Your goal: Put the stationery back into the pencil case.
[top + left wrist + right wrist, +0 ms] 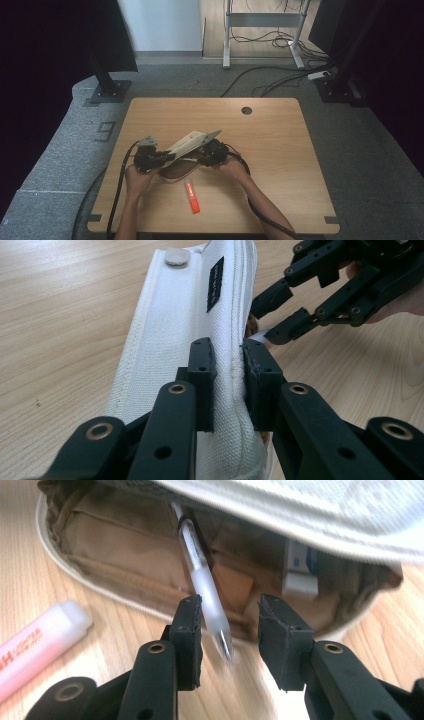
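Here you hold the white pencil case (189,142) open near the table's (280,150) centre.

Your left gripper (229,385) is clamped on the case's lid edge, lifting it. Your right gripper (227,630), at three o'clock of the case, has its jaws apart, pressing on nothing; a translucent pen (202,580) lies between them, its tip sticking out of the tan interior. A white eraser (300,577) sits inside at one o'clock of that pen. At six o'clock of the case, an orange highlighter (192,196) rests on the wood.

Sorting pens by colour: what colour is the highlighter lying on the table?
Orange-red highlighter, clearest in the high view.
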